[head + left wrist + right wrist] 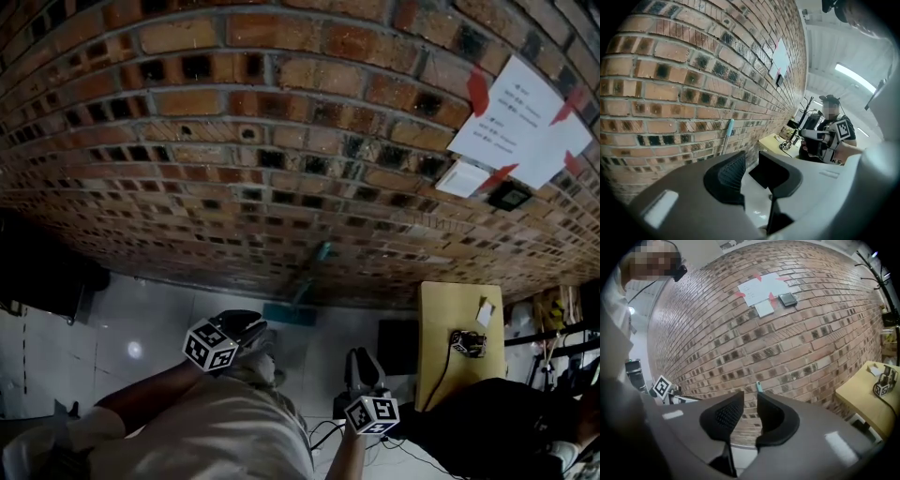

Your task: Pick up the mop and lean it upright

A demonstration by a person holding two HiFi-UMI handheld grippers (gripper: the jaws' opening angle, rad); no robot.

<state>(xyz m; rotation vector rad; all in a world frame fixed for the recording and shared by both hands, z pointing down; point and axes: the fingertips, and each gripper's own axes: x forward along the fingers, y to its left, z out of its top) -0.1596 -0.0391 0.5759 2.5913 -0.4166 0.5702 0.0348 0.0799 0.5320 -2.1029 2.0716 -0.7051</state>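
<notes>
Evidently the mop [290, 314] leans upright on the far brick wall [234, 141]; left hand-held gripper [751, 162] and right hand-held gripper [750, 402], jaws parted and empty, need only withdraw.

No text can be read. Lines of print are seen on the papers [525, 122] taped to the wall [234, 141], but too small to be made out. Black-and-white square markers, without letters, are carried by the left gripper [253, 328] and the right gripper [359, 358].
</notes>
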